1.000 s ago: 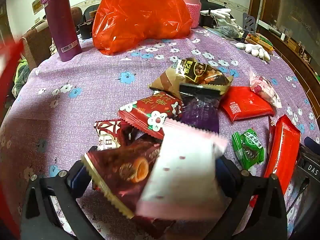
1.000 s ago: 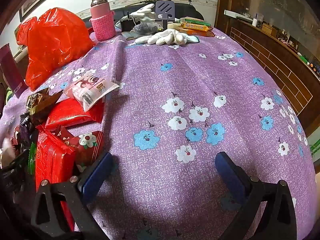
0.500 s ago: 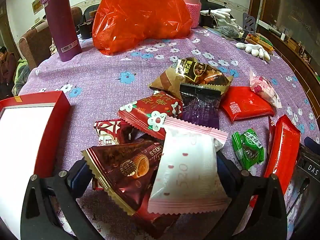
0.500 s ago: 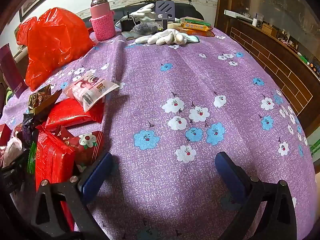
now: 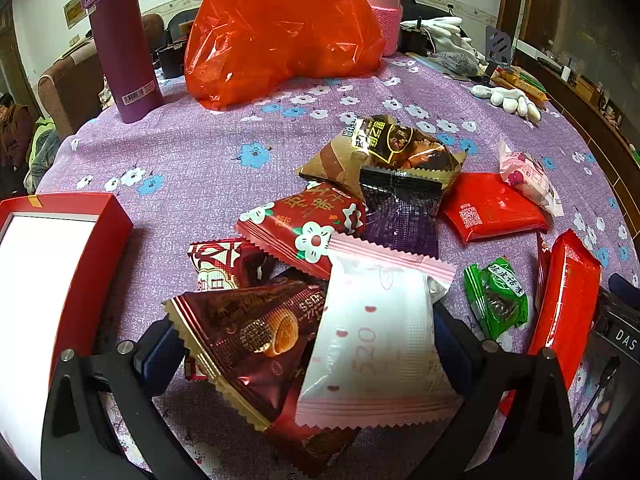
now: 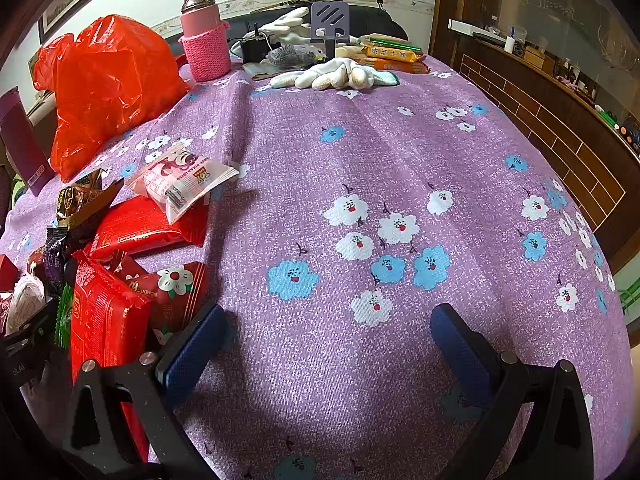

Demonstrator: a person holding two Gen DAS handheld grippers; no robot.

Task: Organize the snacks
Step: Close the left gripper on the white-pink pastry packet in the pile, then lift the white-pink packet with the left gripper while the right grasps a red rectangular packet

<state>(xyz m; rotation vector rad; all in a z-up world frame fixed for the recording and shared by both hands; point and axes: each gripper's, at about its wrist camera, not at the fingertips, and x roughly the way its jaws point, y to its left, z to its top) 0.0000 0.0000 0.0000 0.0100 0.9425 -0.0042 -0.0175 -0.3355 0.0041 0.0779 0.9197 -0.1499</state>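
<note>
where floral purple tablecloth [image 6: 360, 160] meets wood panelling [image 6: 560, 128], right tool [image 6: 326, 340] apart, left unclear.

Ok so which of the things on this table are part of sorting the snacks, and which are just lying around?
Part of the job:
pink-and-white packet and maroon egg-roll packet, between the left hand-held gripper's fingers
loose snack pile
green candy
red box, probably the container

Lying about:
orange plastic bag
purple flask
pink flask
white gloves
</note>
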